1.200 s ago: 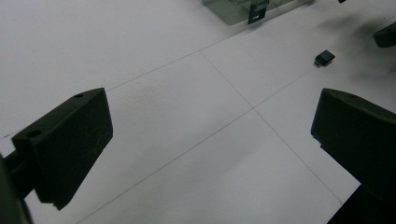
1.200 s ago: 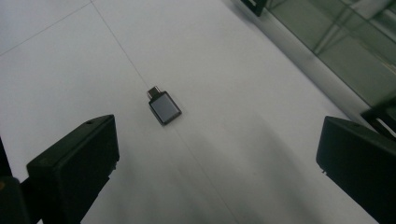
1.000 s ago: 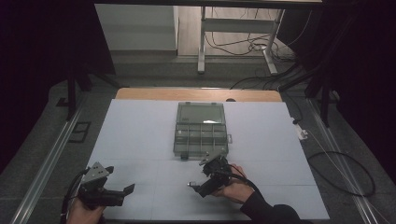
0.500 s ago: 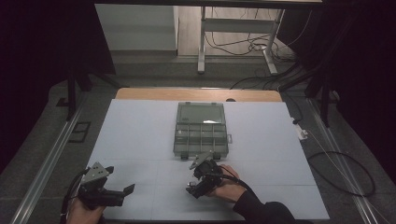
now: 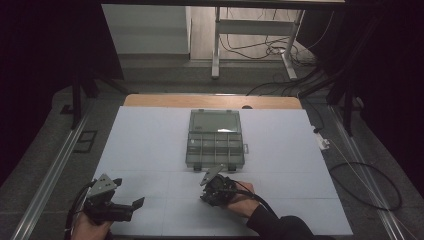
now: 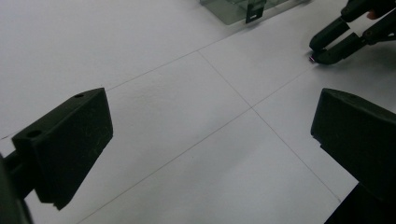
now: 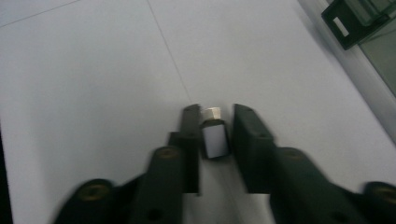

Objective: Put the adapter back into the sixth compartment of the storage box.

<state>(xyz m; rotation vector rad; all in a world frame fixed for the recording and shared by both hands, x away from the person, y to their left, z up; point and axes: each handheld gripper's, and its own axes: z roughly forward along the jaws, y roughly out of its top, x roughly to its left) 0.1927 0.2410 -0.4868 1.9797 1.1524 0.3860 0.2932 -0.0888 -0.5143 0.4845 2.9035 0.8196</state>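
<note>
A small dark part [image 7: 215, 140] with a white face and a pale cap lies on the white table [image 5: 150, 145]. My right gripper [image 7: 215, 112] straddles it with jaws that have just been closing. The left jaw touches the part and a thin gap remains at the right jaw. In the high view the right gripper [image 5: 206, 196] sits just in front of a grey compartment box [image 5: 215, 140]. Near the table's front left corner my left gripper [image 5: 131, 209] stays open with nothing between its jaws. The left gripper view shows the right gripper [image 6: 317, 55] with the small part [image 6: 311, 58] at its tips.
The compartment box stands mid-table with its lid open toward the far side, and its latch [image 7: 343, 25] shows at the right gripper view's top right. Cables [image 5: 365, 185] lie on the floor to the right. A table frame [image 5: 217, 40] stands beyond the far edge.
The right hand and its gripper have shifted a little to the left in front of the box. The left gripper has stayed where it was.
</note>
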